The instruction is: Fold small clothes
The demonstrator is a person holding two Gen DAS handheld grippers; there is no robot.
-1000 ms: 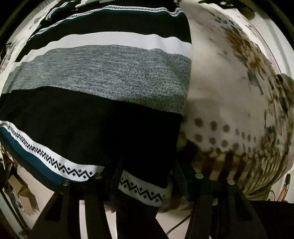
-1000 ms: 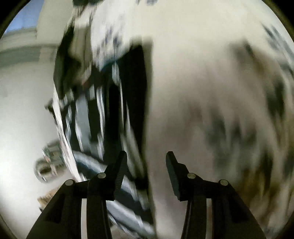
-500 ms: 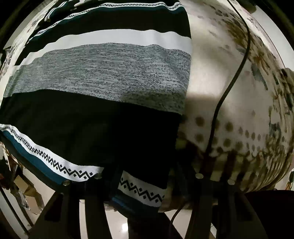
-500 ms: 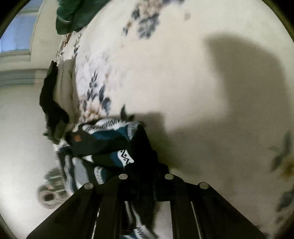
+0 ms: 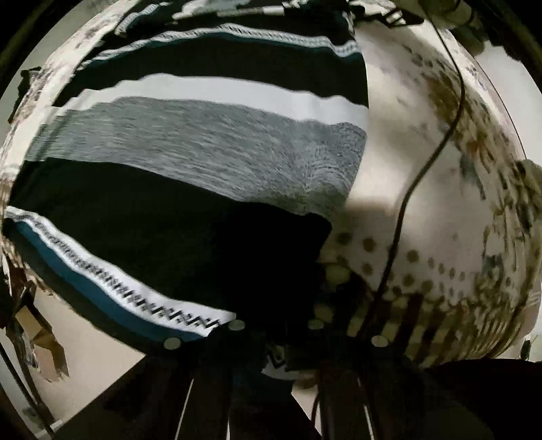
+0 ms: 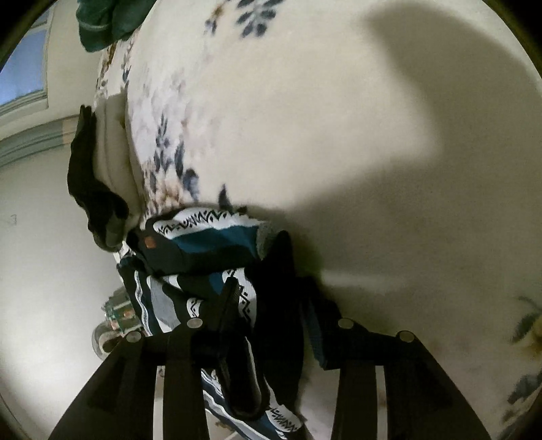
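Note:
A small striped garment (image 5: 203, 152), black, white, grey and teal with zigzag bands, lies spread on a floral bedcover (image 5: 423, 118). My left gripper (image 5: 276, 333) points down at its near hem and is shut on that black edge. In the right wrist view the same garment (image 6: 210, 237) is bunched at the bed's edge. My right gripper (image 6: 272, 304) sits over the bunch. Its jaws are opening, and a black fold of the garment hangs loose between the two fingers (image 6: 230, 301).
A thin black cable (image 5: 423, 169) crosses the bedcover (image 6: 338, 135) to the right of the garment. A black cloth (image 6: 88, 176) hangs off the bed's side, and a green cloth (image 6: 101, 23) lies at its far end. Torn cardboard (image 5: 40, 342) lies on the floor.
My left gripper has closed on the garment's hem, and the cloth has rippled slightly. My right gripper swung in to the bunched cloth, shut on it, and now stands parted.

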